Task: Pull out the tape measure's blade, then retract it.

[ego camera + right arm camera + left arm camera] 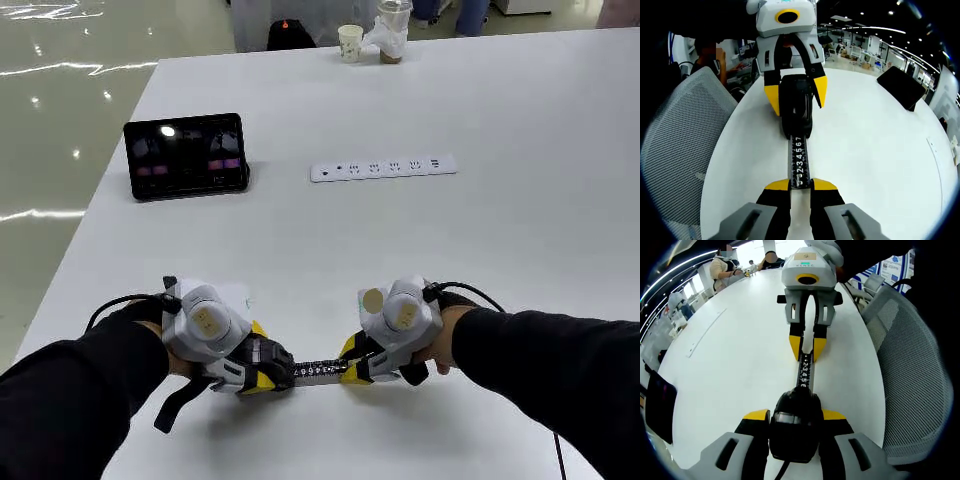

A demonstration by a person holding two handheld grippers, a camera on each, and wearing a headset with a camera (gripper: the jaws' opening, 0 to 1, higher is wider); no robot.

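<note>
White table (500, 250) | tape measure (264, 363) | power strip (383, 168) | tablet (186, 155) | glossy floor (60, 100)

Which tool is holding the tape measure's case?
The left tool, shut around the black case; the right tool pinches the blade instead.

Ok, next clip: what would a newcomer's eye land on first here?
Two grippers face each other at the near edge of the table: the left gripper is shut on the black tape measure, and the right gripper pinches the tip of its blade, a short numbered stretch out between them. Farther back sit a dark tablet on the left and a white power strip mid-table.
</note>
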